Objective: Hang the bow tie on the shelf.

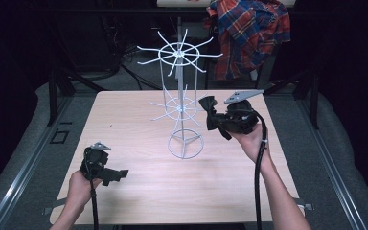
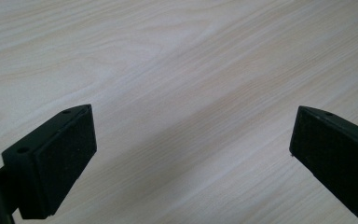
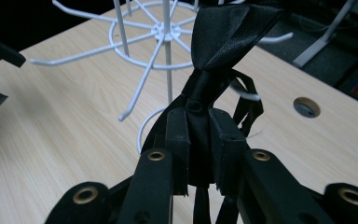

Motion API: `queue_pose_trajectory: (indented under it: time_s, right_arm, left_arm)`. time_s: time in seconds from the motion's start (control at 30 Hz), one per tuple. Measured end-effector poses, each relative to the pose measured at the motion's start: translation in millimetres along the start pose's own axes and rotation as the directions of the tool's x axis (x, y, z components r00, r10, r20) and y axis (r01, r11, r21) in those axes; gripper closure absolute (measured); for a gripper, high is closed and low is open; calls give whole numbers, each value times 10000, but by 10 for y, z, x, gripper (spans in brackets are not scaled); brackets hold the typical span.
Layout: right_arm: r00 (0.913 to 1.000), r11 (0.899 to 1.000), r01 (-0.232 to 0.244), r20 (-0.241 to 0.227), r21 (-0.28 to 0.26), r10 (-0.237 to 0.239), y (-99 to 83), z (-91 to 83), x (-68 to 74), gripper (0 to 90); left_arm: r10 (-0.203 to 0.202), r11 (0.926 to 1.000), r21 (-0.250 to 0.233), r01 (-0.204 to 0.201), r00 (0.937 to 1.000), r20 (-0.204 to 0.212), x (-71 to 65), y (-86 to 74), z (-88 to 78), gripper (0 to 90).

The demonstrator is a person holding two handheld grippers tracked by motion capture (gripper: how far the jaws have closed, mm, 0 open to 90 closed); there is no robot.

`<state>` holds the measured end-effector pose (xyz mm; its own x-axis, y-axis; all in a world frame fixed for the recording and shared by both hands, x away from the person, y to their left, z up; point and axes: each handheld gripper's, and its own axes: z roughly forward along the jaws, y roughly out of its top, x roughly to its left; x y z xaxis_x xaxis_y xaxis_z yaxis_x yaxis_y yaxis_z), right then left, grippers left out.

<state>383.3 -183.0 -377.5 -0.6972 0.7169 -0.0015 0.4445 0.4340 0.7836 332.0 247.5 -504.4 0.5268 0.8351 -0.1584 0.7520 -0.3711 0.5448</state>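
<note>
right of frame centre, the right gripper (image 1: pixel 210 111) has its jaws clamped on a black bow tie (image 3: pixel 223 37) beside the white wire rack (image 1: pixel 179 72). lower left, the left gripper (image 1: pixel 120 175) rests with jaws apart over the bench (image 1: pixel 139 191).

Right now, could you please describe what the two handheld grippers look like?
Both the left gripper and right gripper are matt black, each topped by a grey triangular plate and trailing a black cable. Flat rectangular pads face the jaws; brass-coloured rivets dot the linkages. Forearms are bare.

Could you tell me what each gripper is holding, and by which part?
The right gripper is shut on a black bow tie, jaws clamping one wing beside the centre knot. The left gripper is open over the table, holding nothing.
</note>
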Motion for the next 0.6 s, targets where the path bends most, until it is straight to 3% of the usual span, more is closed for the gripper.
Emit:
queue_pose_trajectory:
  time_s: [0.23, 0.6]
  right_arm:
    - [9997, 9984, -117, -192, 559, 128, -115, 206, -49, 789]
    - [9995, 9969, -17, -317, 785, 42, -184, 300, -30, 787]
  left_arm:
    - [3, 10000, 15, -3, 10000, 1, 1, 0, -1, 6]
    - [10, 10000, 5, -10, 10000, -16, -1, 0, -3, 6]
